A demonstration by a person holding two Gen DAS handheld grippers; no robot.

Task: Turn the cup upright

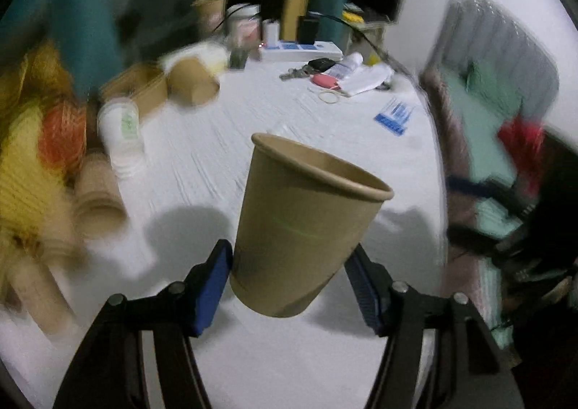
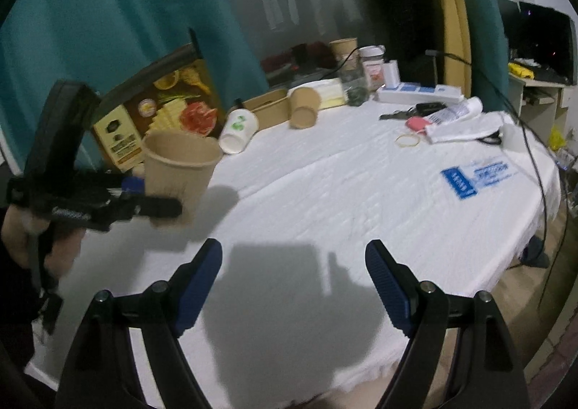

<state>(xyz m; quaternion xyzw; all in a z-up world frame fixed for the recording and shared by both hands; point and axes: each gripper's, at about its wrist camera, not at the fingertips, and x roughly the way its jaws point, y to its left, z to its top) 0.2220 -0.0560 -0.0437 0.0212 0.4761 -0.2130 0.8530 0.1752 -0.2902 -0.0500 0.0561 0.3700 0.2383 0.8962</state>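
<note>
One brown paper cup (image 1: 307,225) is clamped mouth-up, slightly tilted, above the white table (image 2: 325,199) by the left gripper (image 1: 289,257). The right gripper (image 2: 293,257) is held wide open, empty. Three more cups (image 2: 305,109) are seen lying behind.

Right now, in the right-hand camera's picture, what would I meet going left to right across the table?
Left claw holding brown cup → white cup on its side → tipped brown cup → rubber band → blue label.
</note>
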